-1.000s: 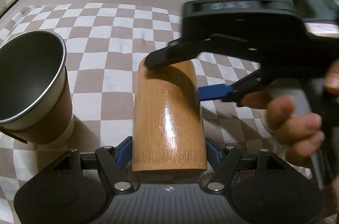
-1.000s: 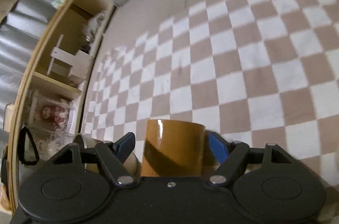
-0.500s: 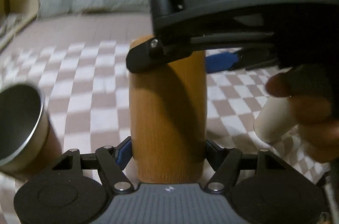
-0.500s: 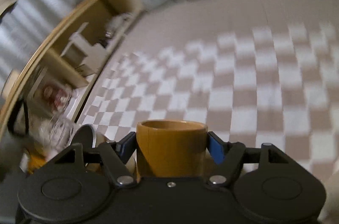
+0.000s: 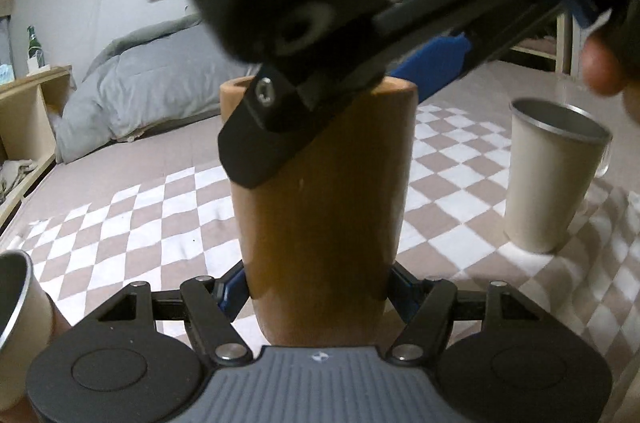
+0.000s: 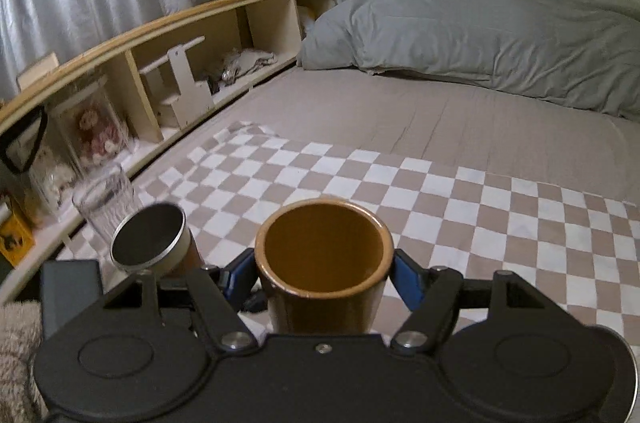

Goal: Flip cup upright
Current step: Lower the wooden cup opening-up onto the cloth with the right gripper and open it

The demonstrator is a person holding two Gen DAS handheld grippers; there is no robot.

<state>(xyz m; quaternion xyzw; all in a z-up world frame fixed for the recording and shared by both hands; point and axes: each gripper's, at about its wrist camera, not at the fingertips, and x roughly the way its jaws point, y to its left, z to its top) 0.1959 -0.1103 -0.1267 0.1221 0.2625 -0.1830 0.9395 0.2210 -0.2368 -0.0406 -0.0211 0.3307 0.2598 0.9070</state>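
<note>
A tall brown wooden cup [image 5: 320, 207] stands upright with its open mouth up. My left gripper [image 5: 316, 287] is shut on its lower body, blue pads against both sides. My right gripper [image 6: 322, 275] is shut on the cup near its rim [image 6: 324, 251], and I look down into the hollow inside. In the left wrist view the right gripper's black body [image 5: 360, 3] reaches over the cup's top from the upper right. The cup's base is hidden behind the grippers.
A beige metal cup [image 5: 552, 179] stands upright to the right on the checkered blanket [image 5: 140, 219]. Another metal cup [image 6: 154, 243] and a clear glass [image 6: 106, 199] stand to the left. A wooden shelf [image 6: 180, 63] runs along the left; a grey duvet [image 6: 480, 31] lies behind.
The wooden cup has swung from lying flat on the blanket to standing upright, held by both grippers throughout. Both cameras tilted up with it.
</note>
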